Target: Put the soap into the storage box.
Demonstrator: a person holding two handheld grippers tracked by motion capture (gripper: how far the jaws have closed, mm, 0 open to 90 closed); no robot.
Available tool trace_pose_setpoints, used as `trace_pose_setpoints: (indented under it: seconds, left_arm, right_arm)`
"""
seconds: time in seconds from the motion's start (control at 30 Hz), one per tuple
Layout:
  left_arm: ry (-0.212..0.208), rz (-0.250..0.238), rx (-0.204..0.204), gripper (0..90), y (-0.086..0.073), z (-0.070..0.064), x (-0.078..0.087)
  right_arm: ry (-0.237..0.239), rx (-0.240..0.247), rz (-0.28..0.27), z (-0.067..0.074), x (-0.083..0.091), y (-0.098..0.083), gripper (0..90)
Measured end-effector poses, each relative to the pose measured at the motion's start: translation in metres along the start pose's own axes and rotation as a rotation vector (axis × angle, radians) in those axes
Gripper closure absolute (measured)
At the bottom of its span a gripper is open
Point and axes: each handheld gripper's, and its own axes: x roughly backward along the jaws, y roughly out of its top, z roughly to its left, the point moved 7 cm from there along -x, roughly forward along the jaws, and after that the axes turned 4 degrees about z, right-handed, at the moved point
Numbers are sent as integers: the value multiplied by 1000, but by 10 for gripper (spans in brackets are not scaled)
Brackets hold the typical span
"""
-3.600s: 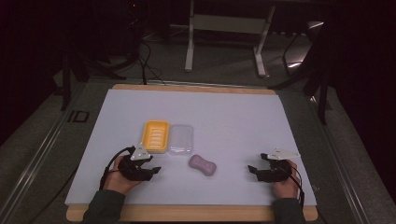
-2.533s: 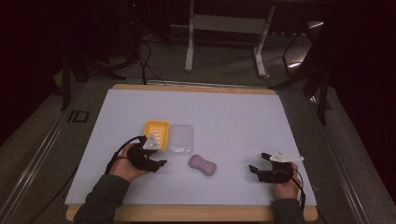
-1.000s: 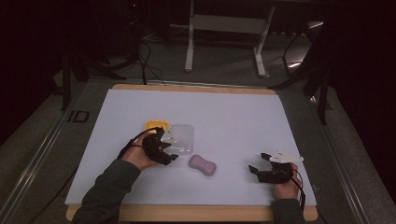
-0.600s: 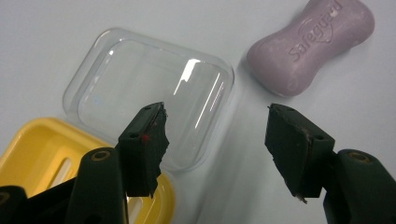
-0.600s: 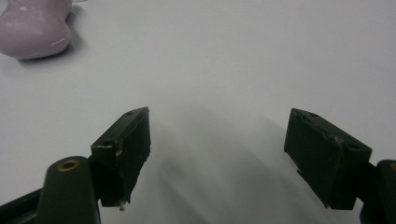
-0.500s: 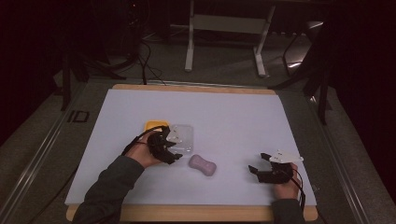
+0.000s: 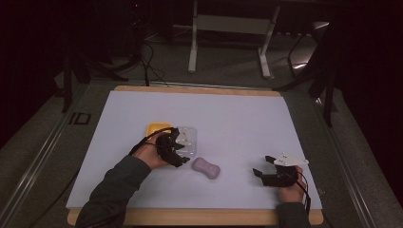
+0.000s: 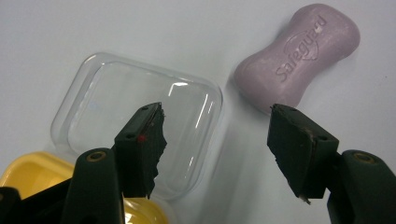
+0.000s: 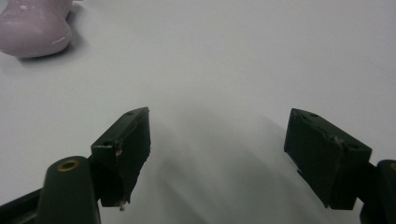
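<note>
Centre-left of high view: left gripper (image 7: 183, 148), jaws part-open, just been opening, nothing clamped, over clear lid (image 8: 140, 116). Purple soap (image 8: 299, 56) upper right; right gripper (image 9: 217, 154) wide, empty. Risk: jaw tip catches lid rim, flips it.

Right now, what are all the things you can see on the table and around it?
Soap bar: one, pale purple, lying on the mat in front of the clear lid.
Clear lid: one, see-through, joined to the yellow tray, under the left gripper.
Yellow tray: one, yellow, left of the lid.
Mat: one, white, covering the wooden table.
Metal stand: one, grey, on the floor behind the table.
Left gripper: one, black, open above the lid's edge.
Right gripper: one, black, open, over bare mat.
</note>
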Motion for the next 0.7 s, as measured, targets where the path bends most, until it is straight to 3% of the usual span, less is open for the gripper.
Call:
trace_pose_setpoints:
  seconds: [0.7]
  left_arm:
    - [-39, 40, -79, 335, 22, -9, -10]
  right_arm:
    - [1, 1, 1, 0, 0, 0, 224]
